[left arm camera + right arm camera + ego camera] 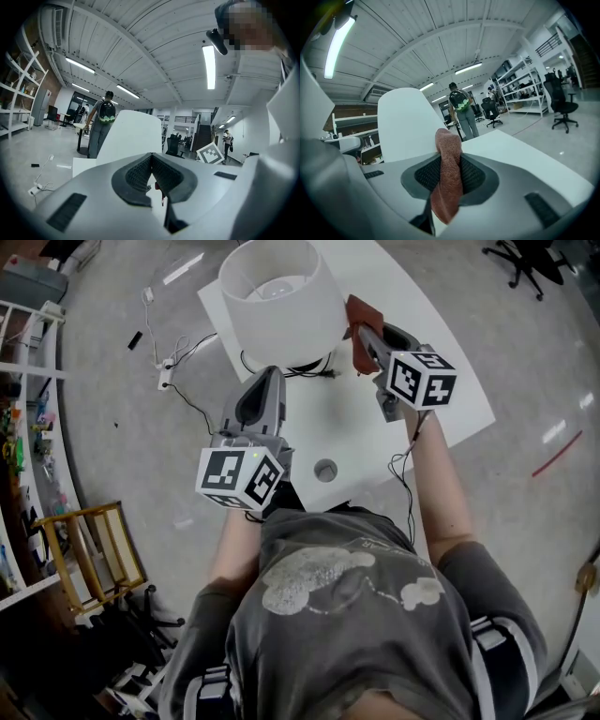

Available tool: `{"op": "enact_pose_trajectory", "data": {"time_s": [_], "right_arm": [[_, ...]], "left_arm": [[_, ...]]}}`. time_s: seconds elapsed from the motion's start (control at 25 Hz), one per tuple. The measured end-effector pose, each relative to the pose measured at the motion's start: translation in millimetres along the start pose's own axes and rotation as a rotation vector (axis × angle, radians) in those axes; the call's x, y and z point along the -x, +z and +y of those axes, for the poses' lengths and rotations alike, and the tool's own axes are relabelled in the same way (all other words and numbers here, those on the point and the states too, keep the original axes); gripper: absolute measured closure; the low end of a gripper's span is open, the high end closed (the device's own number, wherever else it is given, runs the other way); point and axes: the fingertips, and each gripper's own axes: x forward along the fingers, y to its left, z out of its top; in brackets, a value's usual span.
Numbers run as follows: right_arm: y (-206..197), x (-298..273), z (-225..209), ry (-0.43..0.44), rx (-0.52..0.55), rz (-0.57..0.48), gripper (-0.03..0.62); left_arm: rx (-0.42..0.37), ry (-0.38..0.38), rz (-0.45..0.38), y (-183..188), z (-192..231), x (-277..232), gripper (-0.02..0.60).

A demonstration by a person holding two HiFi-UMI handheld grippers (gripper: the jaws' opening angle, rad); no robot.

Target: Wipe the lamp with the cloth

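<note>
A lamp with a wide white shade (281, 298) stands at the far side of the white table (441, 418). A reddish-brown cloth (359, 326) is pinched in my right gripper (367, 341), right beside the shade's right side. In the right gripper view the cloth (448, 176) hangs between the jaws with the shade (405, 125) just behind it. My left gripper (268, 376) points at the lamp's foot under the shade's near edge. Its jaws are shut with nothing in them (152, 161), and the shade (133, 136) rises ahead.
The table has a round cable hole (325, 470) near me. A power strip and cord (167, 376) lie on the floor at the left. Shelves and a yellow frame (89, 554) stand at the left. A person with a backpack (104, 124) stands far off.
</note>
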Motion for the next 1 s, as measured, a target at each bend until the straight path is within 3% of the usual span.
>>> {"op": "enact_pose_trajectory", "data": {"time_s": [0.48,0.76,1.0], "right_arm": [[1.6,33.9,16.4,-0.031,-0.039,-0.091,0.503],[11.2,60.5,35.9,-0.106,-0.038,-0.154,0.503],[-4.3,73.5,53.9,-0.181,-0.051,-0.148,0.503]], "left_arm": [[0.014,-0.128,0.011,-8.6,-3.9,-17.3,0.574],[0.026,-0.238,0.033,-6.3,-4.8,-15.6,0.574],[0.052,-0.287,0.046,-4.1,2.4,3.9,0.574]]}}
